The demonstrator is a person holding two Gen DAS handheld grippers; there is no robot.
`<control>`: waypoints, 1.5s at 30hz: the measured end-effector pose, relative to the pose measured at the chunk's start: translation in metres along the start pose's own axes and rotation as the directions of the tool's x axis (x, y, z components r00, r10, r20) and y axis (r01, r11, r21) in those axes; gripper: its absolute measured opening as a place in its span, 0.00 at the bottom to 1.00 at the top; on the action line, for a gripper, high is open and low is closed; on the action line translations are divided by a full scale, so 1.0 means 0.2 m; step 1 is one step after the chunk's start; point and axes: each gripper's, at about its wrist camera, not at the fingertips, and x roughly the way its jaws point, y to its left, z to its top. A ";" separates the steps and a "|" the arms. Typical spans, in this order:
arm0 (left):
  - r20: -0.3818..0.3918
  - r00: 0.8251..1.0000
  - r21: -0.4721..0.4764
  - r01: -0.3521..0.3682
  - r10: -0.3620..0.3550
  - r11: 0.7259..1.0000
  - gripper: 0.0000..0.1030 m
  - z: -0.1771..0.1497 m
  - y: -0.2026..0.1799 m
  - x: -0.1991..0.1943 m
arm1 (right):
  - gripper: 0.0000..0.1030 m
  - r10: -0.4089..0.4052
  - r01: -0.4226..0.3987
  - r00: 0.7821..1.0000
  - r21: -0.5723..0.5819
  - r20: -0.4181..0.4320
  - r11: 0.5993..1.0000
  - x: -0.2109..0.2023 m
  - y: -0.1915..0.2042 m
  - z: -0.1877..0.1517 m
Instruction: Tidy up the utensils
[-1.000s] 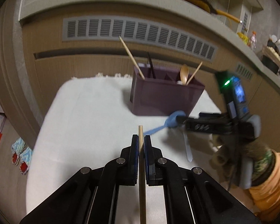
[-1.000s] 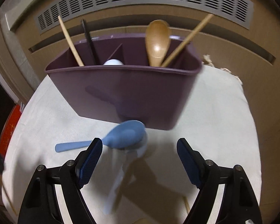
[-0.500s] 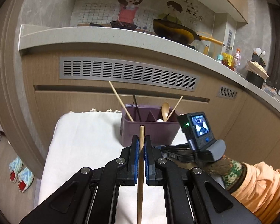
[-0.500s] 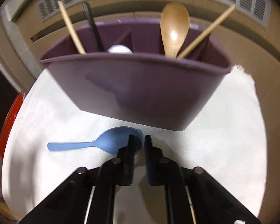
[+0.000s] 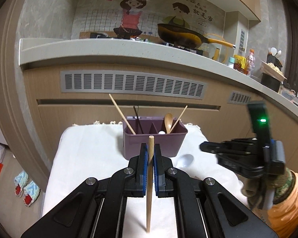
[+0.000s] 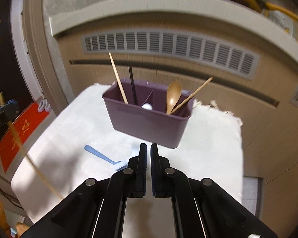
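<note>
Left gripper pinches a wooden chopstick upright, short of the purple caddy — next, lowering it into a compartment. Right gripper, jaws pressed together, apparently lifts the blue spoon — contact hidden.

Chopstick clamped in my left gripper

My jaws pinch a wooden chopstick upright above the white cloth; the purple bin stands at the cloth's far edge, a white spoon beside it, my right gripper closed.
</note>
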 end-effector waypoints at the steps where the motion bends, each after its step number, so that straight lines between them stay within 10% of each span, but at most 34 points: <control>1: 0.007 1.000 0.006 -0.002 0.002 1.000 0.05 0.01 -0.02 -0.01 | 0.04 -0.006 0.006 1.000 -0.005 0.021 1.000 -0.04 0.00 0.00; 11: 0.030 1.000 0.037 -0.001 0.000 0.999 0.05 0.07 -0.13 -0.02 | 0.05 0.008 -0.007 1.000 -0.060 0.019 0.998 -0.11 -0.05 -0.01; 15: 0.020 1.000 0.040 -0.010 0.009 0.999 0.05 0.06 -0.12 -0.01 | 0.43 0.030 -0.040 0.996 -0.126 -0.082 0.991 0.13 -0.03 -0.15; 30: -0.015 1.000 -0.005 0.009 -0.009 1.000 0.05 -0.01 0.04 0.04 | 0.44 0.012 -0.081 0.986 -0.415 -0.166 0.906 0.65 0.28 -0.21; 36: -0.014 1.000 -0.018 0.012 -0.012 1.000 0.05 0.00 0.06 0.04 | 0.04 -0.003 -0.065 0.983 -0.362 -0.184 0.930 0.69 0.25 -0.21; 45: 0.004 1.000 -0.002 0.017 -0.017 1.000 0.05 0.01 0.01 -0.01 | 0.03 0.139 -0.147 0.988 -0.149 -0.061 0.978 0.15 0.10 -0.06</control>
